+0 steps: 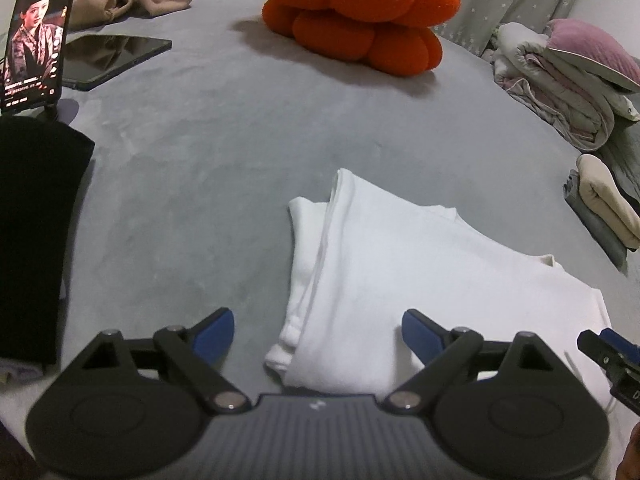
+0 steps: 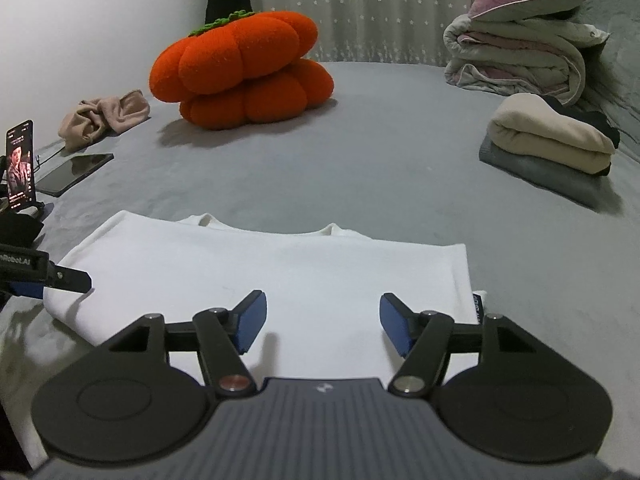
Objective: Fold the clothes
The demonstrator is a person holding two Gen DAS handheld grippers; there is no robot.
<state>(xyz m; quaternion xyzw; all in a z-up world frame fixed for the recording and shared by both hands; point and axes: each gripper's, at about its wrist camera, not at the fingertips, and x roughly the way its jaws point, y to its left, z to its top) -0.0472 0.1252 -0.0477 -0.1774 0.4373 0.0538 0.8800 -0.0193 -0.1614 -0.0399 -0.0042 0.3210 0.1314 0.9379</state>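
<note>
At the bottom of the left wrist view, the left gripper (image 1: 318, 334) has its jaws spread wide apart, with nothing between them but the near left edge of the folded white garment (image 1: 400, 280), which lies flat on the grey bedspread (image 1: 200, 160) and runs toward the right of the frame. In the right wrist view the right gripper (image 2: 320, 320) is likewise wide apart, hovering low over the near middle of the same garment, its blue pads (image 2: 252, 320) gripping nothing.

The left view shows the garment's layered fold along its left side; the right view shows its full width, two collar bumps at its far edge, and a small dark label at its right corner, too blurred to read. It also catches the left gripper at the left edge of the frame, marked with white lettering that ends in "Robot.AI".

Farther off, a black garment (image 1: 36, 220) fills the left of the left view. Beyond it stand a lit phone (image 1: 36, 36), its text too small to read, and a dark tablet (image 1: 112, 58). Folded clothes (image 2: 552, 148) sit at right. At the back are an orange pumpkin cushion (image 2: 244, 68), a crumpled beige garment (image 2: 104, 118), and stacked bedding (image 2: 520, 56) topped by a mauve pillow.
</note>
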